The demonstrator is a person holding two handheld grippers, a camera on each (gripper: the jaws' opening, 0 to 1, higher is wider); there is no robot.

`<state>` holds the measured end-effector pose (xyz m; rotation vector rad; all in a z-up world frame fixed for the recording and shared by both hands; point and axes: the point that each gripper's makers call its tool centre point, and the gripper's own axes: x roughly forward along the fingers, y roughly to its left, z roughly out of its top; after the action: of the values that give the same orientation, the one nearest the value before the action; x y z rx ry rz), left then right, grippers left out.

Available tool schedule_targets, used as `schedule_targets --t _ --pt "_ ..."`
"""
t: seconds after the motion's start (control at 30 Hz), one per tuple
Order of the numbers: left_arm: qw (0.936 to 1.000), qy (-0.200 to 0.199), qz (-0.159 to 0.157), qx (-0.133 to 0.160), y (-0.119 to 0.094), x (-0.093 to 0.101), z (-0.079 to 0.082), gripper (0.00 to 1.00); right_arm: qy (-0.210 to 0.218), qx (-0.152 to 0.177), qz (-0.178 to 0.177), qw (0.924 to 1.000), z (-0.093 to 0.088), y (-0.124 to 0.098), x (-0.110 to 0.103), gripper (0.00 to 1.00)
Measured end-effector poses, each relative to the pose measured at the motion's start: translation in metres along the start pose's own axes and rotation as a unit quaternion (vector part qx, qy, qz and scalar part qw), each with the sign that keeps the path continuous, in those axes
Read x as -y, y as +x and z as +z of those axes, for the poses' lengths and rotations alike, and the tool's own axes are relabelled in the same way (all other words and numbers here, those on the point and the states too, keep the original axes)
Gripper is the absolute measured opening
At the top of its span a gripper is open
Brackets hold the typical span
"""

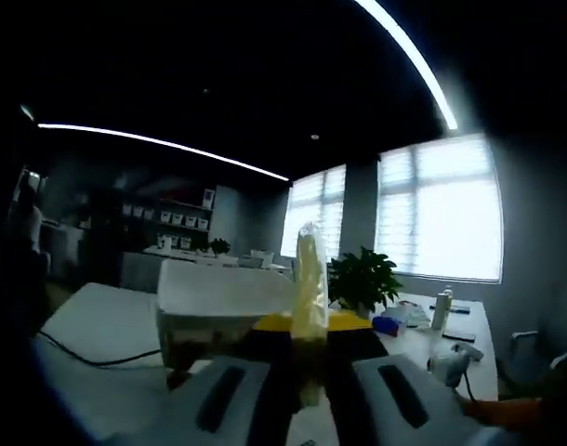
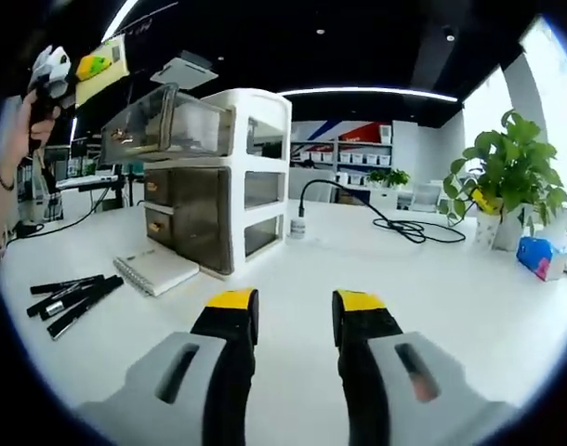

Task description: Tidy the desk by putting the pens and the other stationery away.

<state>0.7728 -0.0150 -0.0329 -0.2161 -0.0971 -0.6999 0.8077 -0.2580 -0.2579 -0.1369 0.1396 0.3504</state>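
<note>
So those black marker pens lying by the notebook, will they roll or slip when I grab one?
Probably. The black marker pens look round and smooth, so one may roll on the glossy white desk. They lie bunched together, so neighbours may shift. They look light and stiff for the open right gripper.

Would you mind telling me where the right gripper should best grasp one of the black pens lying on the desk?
Probably mid-barrel on the nearest of the black pens, from above, jaws across its width: they lie flat, close together beside the spiral notebook, so the outermost is easiest.
</note>
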Motion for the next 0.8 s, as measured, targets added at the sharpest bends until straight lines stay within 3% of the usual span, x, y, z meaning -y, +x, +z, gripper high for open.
schedule_targets --t 0.07,0.27,0.37,0.5,0.57,0.7,0.77,0.8 --pt "0.9993 -0.027 0.022 -0.014 0.006 -0.016 -0.005 0.09 -0.006 0.0 0.0 1.0 0.0 0.0 -0.002 0.35" --pt "0.9961 0.026 0.072 -0.045 0.023 -0.057 -0.021 0.09 -0.008 -0.004 0.01 0.9999 -0.001 0.002 -0.005 0.35" --pt "0.9963 0.008 0.077 -0.037 0.028 -0.062 -0.021 0.09 -0.01 0.0 0.011 0.9999 0.001 0.002 -0.005 0.35" --pt "0.9884 0.065 0.124 -0.059 0.03 -0.078 -0.026 0.09 -0.009 -0.003 0.011 0.9999 -0.001 0.003 -0.004 0.35" --pt "0.9854 0.097 0.124 -0.065 0.033 -0.08 -0.03 0.09 -0.007 -0.006 0.012 0.9999 -0.002 0.003 -0.004 0.35" --pt "0.9859 0.091 0.121 -0.07 0.034 -0.082 -0.033 0.1 -0.009 0.0 0.013 0.9999 0.002 0.003 -0.005 0.35" --pt "0.9903 0.089 0.08 -0.07 0.035 -0.066 -0.034 0.13 -0.011 0.0 0.013 0.9998 0.002 0.003 -0.005 0.35" --pt "0.9911 0.078 0.081 -0.071 0.035 -0.063 -0.035 0.15 -0.014 -0.001 0.013 0.9998 0.002 0.004 -0.004 0.35"
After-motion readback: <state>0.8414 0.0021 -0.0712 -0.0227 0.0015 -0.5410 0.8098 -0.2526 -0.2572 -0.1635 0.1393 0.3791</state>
